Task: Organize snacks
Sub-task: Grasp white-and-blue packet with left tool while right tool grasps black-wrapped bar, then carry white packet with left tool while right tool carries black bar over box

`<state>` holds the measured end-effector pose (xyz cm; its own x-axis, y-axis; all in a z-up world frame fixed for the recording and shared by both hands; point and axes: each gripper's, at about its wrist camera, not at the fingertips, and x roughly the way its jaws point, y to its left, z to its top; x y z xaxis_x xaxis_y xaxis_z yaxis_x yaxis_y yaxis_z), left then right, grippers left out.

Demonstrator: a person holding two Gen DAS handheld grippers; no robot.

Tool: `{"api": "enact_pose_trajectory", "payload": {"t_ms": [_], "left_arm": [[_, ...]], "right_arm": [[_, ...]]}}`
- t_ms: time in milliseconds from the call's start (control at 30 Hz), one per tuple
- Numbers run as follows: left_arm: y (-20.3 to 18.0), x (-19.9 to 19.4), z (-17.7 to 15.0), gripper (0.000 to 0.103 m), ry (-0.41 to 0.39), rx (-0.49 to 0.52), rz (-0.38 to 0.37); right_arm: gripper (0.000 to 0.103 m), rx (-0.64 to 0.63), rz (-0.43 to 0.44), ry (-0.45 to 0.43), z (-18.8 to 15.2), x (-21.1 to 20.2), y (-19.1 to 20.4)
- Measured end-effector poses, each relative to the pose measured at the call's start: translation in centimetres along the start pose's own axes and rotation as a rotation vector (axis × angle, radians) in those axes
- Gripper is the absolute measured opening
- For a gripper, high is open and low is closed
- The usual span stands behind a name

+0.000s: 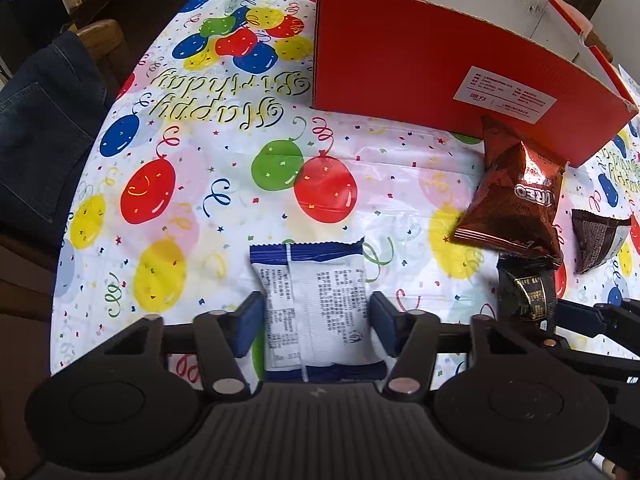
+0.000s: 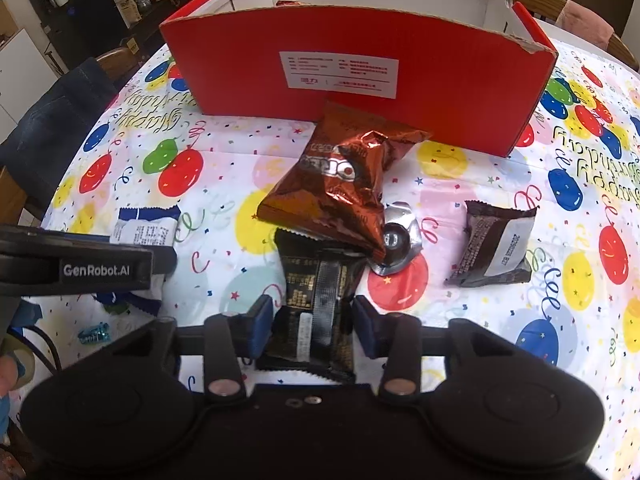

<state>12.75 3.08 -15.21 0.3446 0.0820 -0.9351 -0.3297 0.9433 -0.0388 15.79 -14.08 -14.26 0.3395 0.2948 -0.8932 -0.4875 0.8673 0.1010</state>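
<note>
My left gripper straddles a blue-and-white snack packet lying on the tablecloth; its pads stand at both sides, close to the packet's edges. My right gripper straddles a black-and-gold snack packet in the same way, pads near its sides. A brown Oreo bag lies partly on the black packet's far end and leans toward the red cardboard box. A dark brown packet lies to the right. A crumpled silver wrapper sits beside the Oreo bag.
The open red box stands at the table's far side with a snack visible inside. The balloon-print tablecloth covers a round table. A chair with a denim garment stands at the left edge. A small teal wrapper lies near the left gripper.
</note>
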Motion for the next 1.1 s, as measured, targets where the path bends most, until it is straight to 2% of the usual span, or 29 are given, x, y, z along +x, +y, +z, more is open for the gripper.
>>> {"api": "enact_pose_trajectory", "payload": {"t_ms": [200,633,833,1100], "left_arm": [[0.6,-0.2,0.0,0.048,0.000,-0.022,-0.022],[2.3,-1.3,-0.4,0.048,0.011,-0.096,-0.070],[2.6,-2.8,-0.7,0.048,0.000,-0.106,-0.098],[2.1,-5.6,-0.2,0.048,-0.066,-0.097,-0.130]], "right_arm": [[0.035,0.007,0.012,-0.004,-0.3,-0.4,-0.2],[0.033,0.048,0.041,-0.037,-0.8,-2.6,-0.8],[0.033,0.047,0.055,-0.079,-0.7,-4.3,-0.7],[0.033,0.060,0.057,-0.132,0.0,-6.4,-0.7]]}}
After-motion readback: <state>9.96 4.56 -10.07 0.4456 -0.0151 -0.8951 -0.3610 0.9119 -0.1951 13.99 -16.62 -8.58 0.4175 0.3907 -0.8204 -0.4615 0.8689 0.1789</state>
